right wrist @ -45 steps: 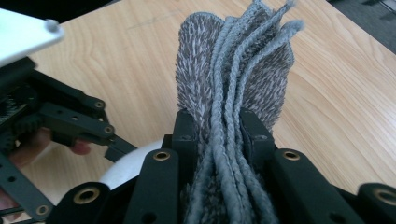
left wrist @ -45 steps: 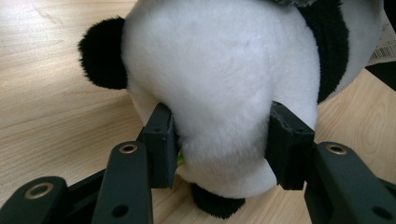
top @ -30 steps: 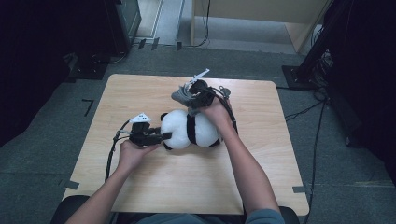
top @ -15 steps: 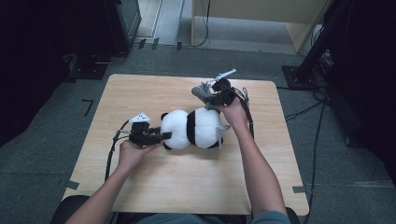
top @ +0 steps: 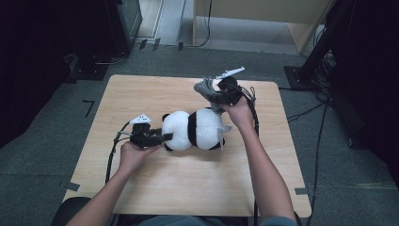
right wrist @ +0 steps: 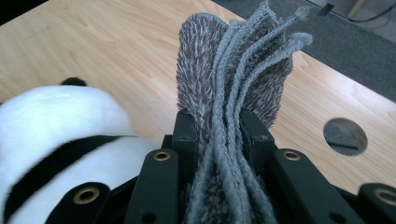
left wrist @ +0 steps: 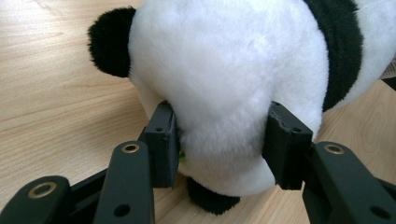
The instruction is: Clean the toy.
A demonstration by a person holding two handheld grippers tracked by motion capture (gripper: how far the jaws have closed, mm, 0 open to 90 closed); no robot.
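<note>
The panda toy is laid on its side near the middle of the wooden table, with its white head toward the person's left and its black-banded body toward the right. In the left gripper view the toy's white head is seen pressed between the two black jaws, the plush bulging around the pads, and one black ear is seen at the upper left above the tabletop. The left gripper is thus clamped on the head end of the toy and is held low, just above the table, by the left hand.

A grey cloth is gripped by the right gripper, which is held by the right hand above the far right part of the table, just beyond the toy's rear end. In the right gripper view the cloth is seen bunched into folds and squeezed between the jaws, which are drawn close together on it, its free end standing up past the pads. The toy is seen below and to the left in that view, apart from the cloth. A round hole in the tabletop is seen at the right of that view.
</note>
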